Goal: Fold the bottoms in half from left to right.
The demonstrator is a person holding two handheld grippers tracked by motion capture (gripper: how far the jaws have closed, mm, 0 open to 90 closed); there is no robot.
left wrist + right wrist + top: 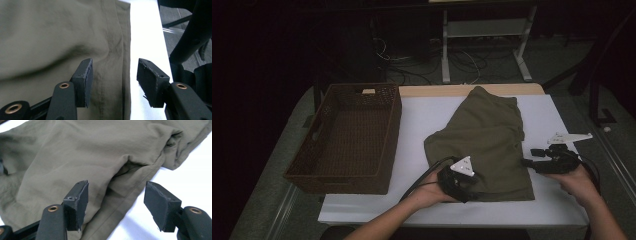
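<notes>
Both the left gripper (113, 83) and right gripper (115, 206) are spread, straddling the olive shorts' (484, 142) hems near the table's (422, 117) front edge, apparently for folding.

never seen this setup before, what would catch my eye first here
The olive-green garment spread on the white table stands out first, lying right of centre. To its left sits a dark brown woven basket with nothing in it. At the garment's near edge, the left gripper and right gripper each straddle a hem with jaws open.
</notes>
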